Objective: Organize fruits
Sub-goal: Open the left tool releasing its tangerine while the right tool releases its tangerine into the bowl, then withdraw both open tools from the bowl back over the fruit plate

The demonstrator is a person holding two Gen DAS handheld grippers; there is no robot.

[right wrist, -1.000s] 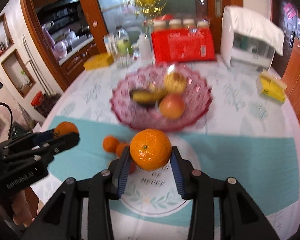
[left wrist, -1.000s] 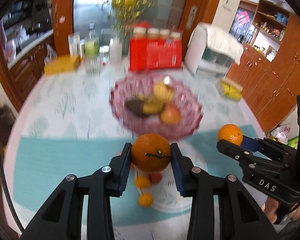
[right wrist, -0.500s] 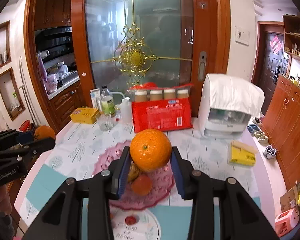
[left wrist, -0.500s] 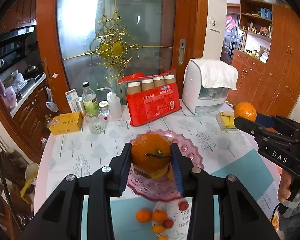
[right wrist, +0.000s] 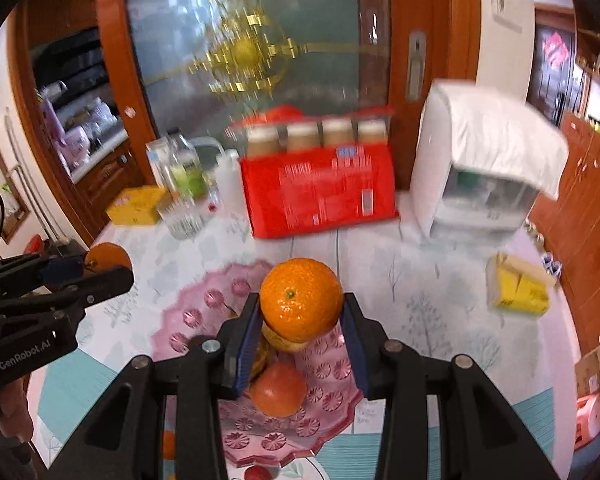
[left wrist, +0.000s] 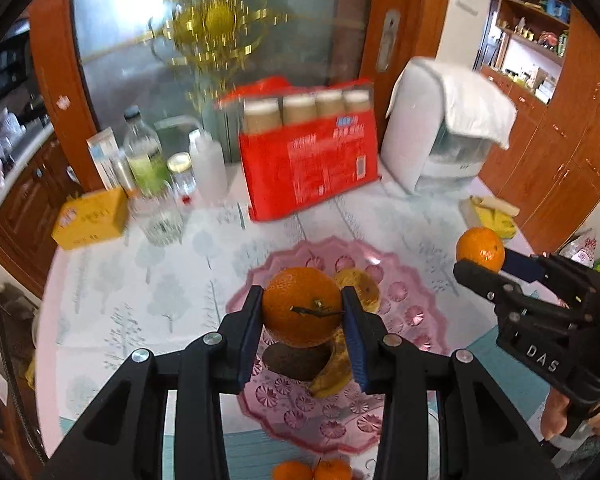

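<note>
Both oranges (left wrist: 302, 307) (right wrist: 301, 299) now above bowl (left wrist: 412, 312)

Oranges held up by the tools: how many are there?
2. One orange is clamped in the left tool, the other orange in the right tool, both above the pink fruit bowl. Smaller oranges on the table are partly hidden.

Bowl (left wrist: 416, 280): translucent pink, embossed with rosette motifs. Counter (left wrist: 140, 280) cloth: white with pale grey-green tree print and a teal band. Behind the bowl: red package (left wrist: 312, 172); left of it, yellow box (left wrist: 92, 218).
</note>
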